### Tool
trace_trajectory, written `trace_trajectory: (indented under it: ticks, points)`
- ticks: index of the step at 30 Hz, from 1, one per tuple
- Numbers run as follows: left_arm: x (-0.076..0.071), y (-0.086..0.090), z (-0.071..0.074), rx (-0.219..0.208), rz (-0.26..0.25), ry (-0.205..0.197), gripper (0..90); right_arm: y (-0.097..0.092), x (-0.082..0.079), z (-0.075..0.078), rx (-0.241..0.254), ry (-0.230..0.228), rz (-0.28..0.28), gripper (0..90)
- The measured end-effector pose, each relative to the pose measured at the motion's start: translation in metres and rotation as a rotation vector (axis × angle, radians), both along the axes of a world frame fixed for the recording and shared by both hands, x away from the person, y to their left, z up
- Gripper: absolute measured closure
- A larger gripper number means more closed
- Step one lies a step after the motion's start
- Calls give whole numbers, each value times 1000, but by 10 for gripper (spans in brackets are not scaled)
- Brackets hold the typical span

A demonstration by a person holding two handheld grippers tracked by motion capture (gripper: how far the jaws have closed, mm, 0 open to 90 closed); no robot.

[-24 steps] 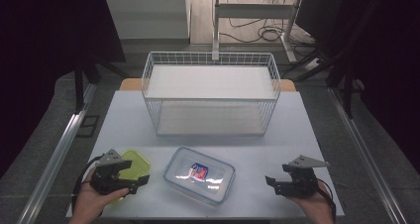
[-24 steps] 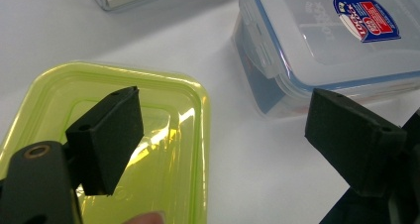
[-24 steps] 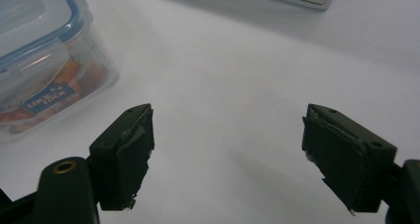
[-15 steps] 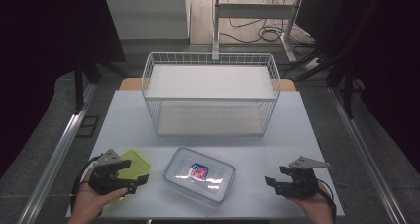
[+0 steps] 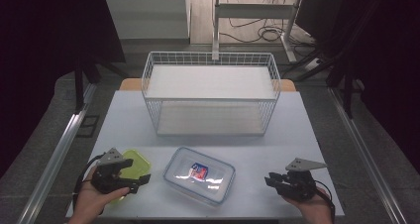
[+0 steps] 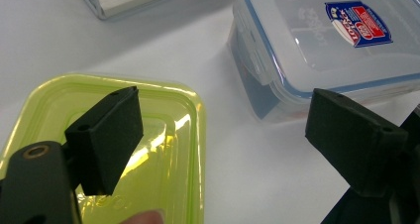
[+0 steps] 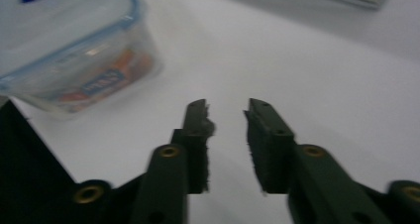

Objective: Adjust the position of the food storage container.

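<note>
While the high view sets the left gripper [image 5: 130,180] over a green lid [image 5: 133,165] and the right gripper [image 5: 271,180] low on the white bench [image 5: 297,130], a clear container [image 5: 199,174] lies between them, before a wire basket [image 5: 210,92]. The left gripper view shows its fingers [image 6: 106,137] spread wide, one above the green lid, the container's latch beyond. The right gripper view, blurred, shows fingers [image 7: 195,132] slightly parted, holding nothing, the container beyond their tips.
</note>
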State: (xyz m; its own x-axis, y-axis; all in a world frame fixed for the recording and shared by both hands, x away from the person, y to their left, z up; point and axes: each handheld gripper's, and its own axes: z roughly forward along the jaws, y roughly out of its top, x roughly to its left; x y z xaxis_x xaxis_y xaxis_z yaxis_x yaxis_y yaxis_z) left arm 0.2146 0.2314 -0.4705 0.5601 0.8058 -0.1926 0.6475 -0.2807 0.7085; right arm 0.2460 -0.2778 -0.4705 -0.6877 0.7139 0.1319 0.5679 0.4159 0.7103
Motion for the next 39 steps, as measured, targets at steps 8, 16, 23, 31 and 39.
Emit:
trace_trajectory:
  ticks: [8, 16, 23, 31, 39]
  points:
    - [-2, -1, 1, 1, 3, 0, 146, 56, -7, 16, 20, -9, 195, 891]
    - [-1, -3, -3, 5, -7, 10, 148, 111, -24, 30, 13, -16, 343, 891]
    - [-1, -4, -3, 6, -7, 8, 148, 154, -44, 15, -40, 9, 479, 892]
    - [-2, -5, -3, -2, -9, 10, 149, 171, -53, -10, -105, 59, 517, 893]
    - [-2, -5, -3, -2, -9, 10, 149, 169, -49, -16, -142, 38, 489, 895]
